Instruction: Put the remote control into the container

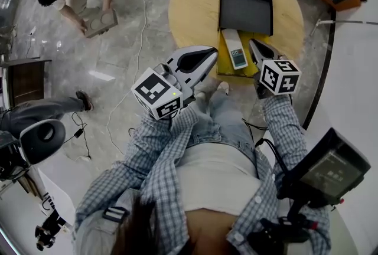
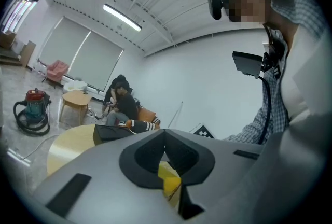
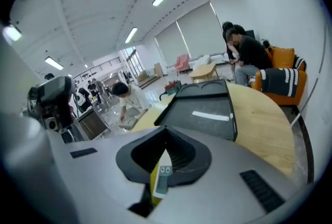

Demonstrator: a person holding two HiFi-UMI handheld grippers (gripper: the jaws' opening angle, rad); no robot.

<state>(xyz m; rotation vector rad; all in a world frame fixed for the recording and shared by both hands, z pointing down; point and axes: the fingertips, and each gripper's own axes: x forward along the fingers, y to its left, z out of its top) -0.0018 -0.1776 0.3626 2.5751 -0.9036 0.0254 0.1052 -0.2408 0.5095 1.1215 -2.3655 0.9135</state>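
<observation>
Looking for print, I find none that can be read. The remote control [image 1: 237, 54] has a small greyish screen and two round buttons near one end, but the brand is too small to make out. The cubes [image 1: 279, 76] on the grippers carry only black and white square patterns. The remote is white, long and narrow, and it lies flat on a yellow pad [image 1: 224, 65] on the round wooden table [image 1: 189, 9].

The head view shows both tools together. The fingers of the left gripper [image 1: 212, 54] are closed on each other with nothing between them, and their tip is at the left edge of the yellow pad. The fingers of the right gripper [image 1: 253, 43] are also pressed together and empty. The remote lies just beside them on their left, so it is between the two tips, and neither seems to touch it. The black container [image 1: 246, 3] is beyond both tips, with its near edge close to the far end of the remote.

The right gripper view shows the remote's screen and buttons under its closed tip. It also shows the container ahead of the fingers, with two round hollows at the far end. The left gripper view gives only a corner of the yellow pad under its closed fingers, and the container shows as a dark edge ahead to the left.
</observation>
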